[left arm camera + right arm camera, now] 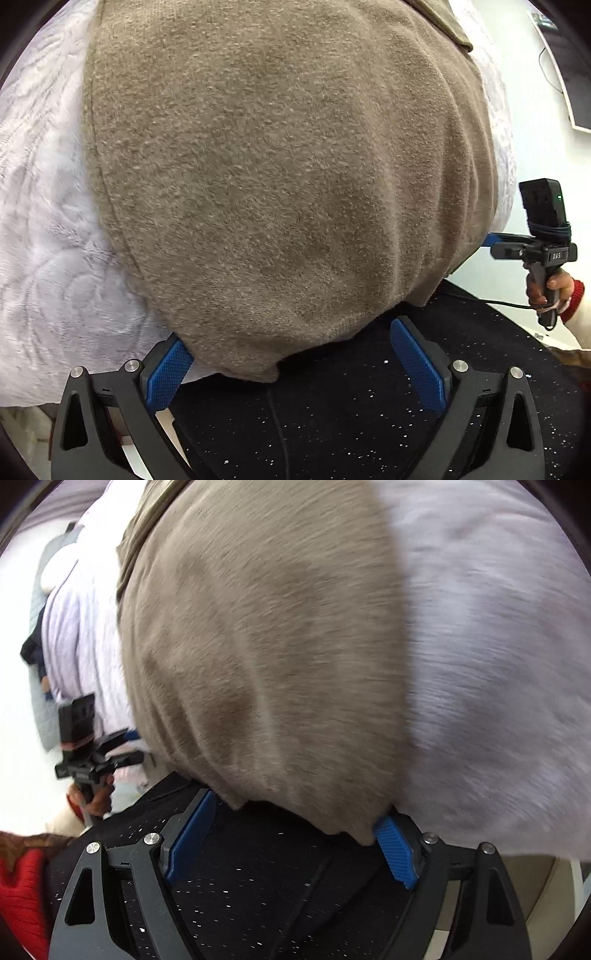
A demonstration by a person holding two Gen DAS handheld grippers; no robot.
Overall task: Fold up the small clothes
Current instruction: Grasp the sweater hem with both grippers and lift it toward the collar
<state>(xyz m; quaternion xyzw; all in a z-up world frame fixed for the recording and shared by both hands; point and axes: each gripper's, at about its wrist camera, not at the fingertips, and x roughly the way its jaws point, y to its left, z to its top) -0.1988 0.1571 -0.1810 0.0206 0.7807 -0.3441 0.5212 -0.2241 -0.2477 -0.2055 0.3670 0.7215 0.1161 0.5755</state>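
A brown fleece garment (280,177) lies spread on a white quilted bed cover (48,229) and fills most of both views (266,657). Its near hem hangs over my open left gripper (291,354); the blue pads (168,376) stand wide apart with the hem draped over the tips. My right gripper (295,830) is also open, its blue pads (395,853) wide apart at the hem's near edge. Neither is closed on cloth. The right gripper's body (543,243) shows in the left view, the left's (88,746) in the right view.
A black speckled cloth (351,417) lies under both grippers at the bed's near edge (258,886). The white cover (498,664) extends to the right. A white floor or wall (535,129) lies beyond the bed. Dark clothes (35,650) sit at far left.
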